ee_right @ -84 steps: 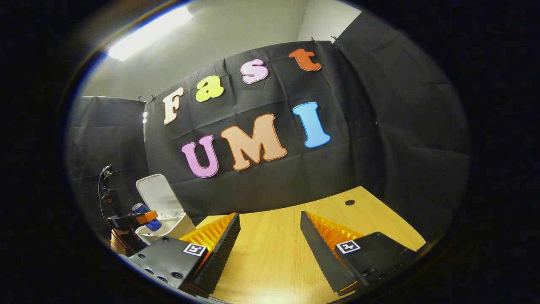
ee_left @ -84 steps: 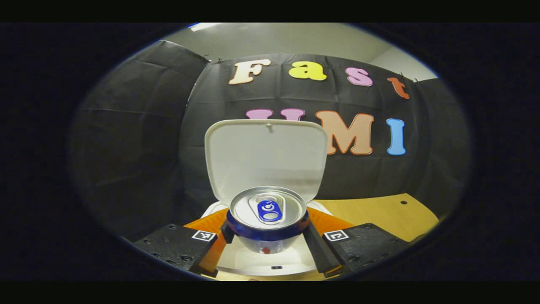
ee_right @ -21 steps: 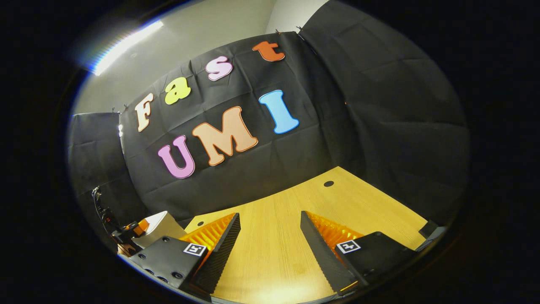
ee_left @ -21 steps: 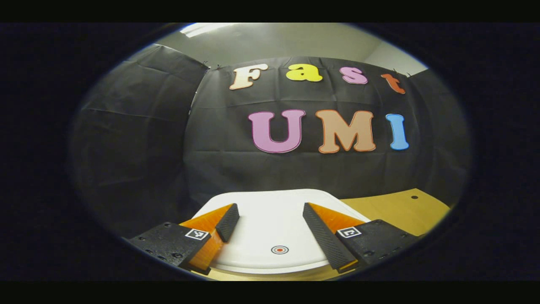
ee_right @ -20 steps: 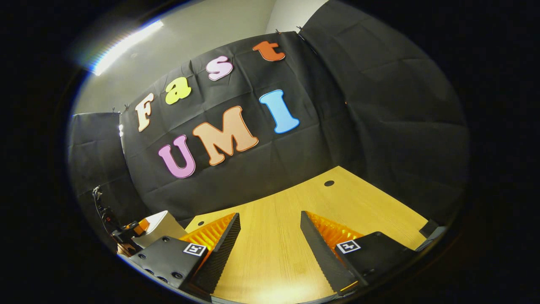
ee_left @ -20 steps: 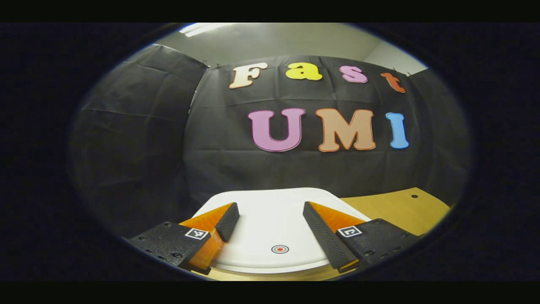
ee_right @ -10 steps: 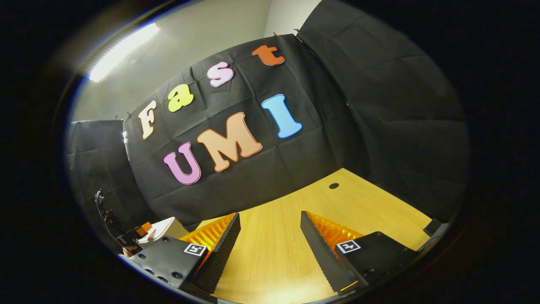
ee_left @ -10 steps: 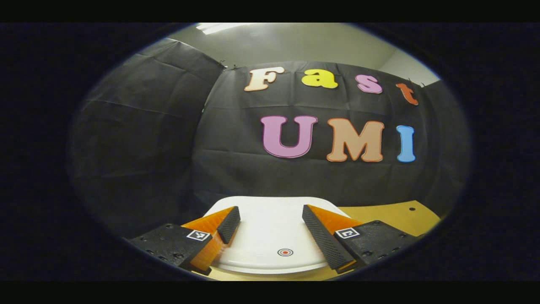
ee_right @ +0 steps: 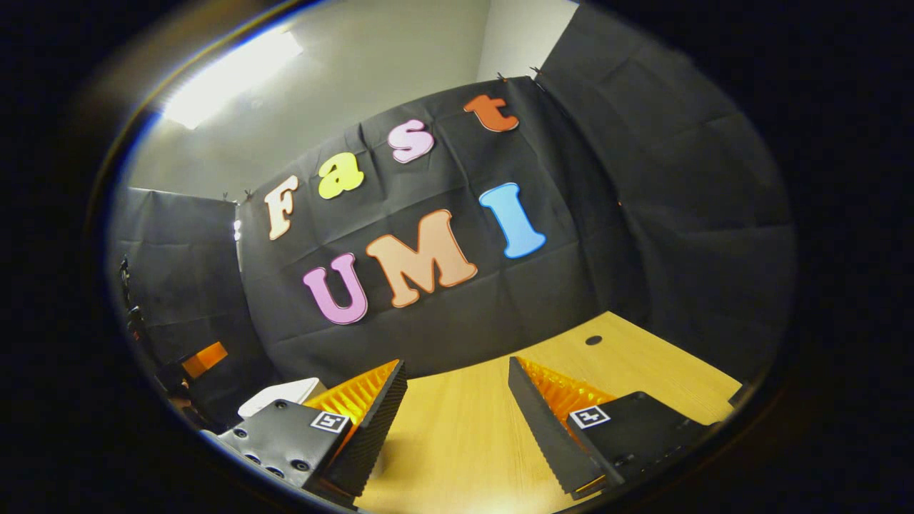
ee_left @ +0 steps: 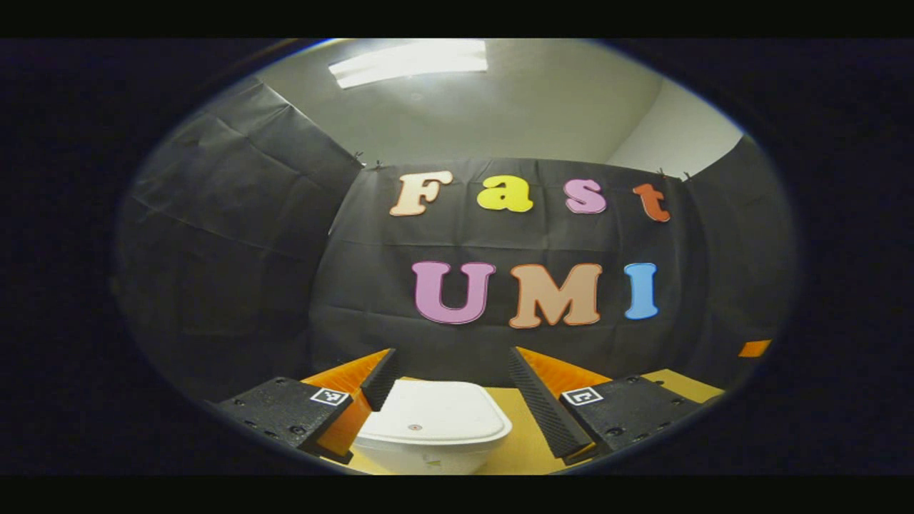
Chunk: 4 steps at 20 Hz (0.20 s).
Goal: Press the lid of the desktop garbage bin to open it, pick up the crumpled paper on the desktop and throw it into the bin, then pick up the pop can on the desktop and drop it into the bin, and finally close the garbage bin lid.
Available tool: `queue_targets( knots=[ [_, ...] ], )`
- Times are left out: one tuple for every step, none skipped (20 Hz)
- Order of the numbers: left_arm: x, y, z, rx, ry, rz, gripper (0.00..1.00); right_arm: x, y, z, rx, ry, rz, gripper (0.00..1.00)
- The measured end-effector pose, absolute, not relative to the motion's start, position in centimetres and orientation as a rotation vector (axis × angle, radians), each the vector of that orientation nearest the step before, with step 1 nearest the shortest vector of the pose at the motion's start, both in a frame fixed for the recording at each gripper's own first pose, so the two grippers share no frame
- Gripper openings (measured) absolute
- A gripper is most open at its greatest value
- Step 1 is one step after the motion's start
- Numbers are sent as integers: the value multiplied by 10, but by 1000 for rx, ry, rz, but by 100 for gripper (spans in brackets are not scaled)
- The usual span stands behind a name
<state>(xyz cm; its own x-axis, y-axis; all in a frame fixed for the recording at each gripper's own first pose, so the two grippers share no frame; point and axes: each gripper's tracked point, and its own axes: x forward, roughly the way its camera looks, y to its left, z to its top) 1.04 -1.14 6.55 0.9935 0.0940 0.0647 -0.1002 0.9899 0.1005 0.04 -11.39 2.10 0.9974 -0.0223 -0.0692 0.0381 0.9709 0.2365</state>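
**What is cut off, covered or too small to tell**

In the left gripper view, the white plastic desktop bin [ee_left: 428, 446] with its flat lid [ee_left: 435, 420] is cut by the picture's edge at 6 o'clock; its base is unseen. The small mark on the lid is too small to tell.

In the right gripper view, the bin [ee_right: 282, 394] at 8 o'clock is mostly covered by the right gripper [ee_right: 457, 410]. The left gripper [ee_right: 203, 359] at 9 o'clock shows too small and dark to tell its jaws.

Left gripper [ee_left: 450, 378]: black blocky mounts behind ridged, wedge-shaped fingers [ee_left: 540, 407], each mount bearing a square black-and-white marker (screw holes beside it). Right gripper [ee_right: 457, 400] looks alike.
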Motion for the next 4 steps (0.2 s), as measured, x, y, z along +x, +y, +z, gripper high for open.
queue_targets(
  knots=[
    [6, -19, 58, 93, -57, 86, 92, 2, -104, 25, 227, 56, -13, 95],
    [2, -24, 51, 87, -53, 78, 91, 3, -97, 26, 209, 45, -3, 95],
    [1, -30, 47, 88, -46, 58, 91, 3, -91, 28, 193, 39, 1, 95],
    [0, -36, 43, 95, -38, 40, 92, 2, -87, 28, 182, 31, 6, 95]
  ],
)
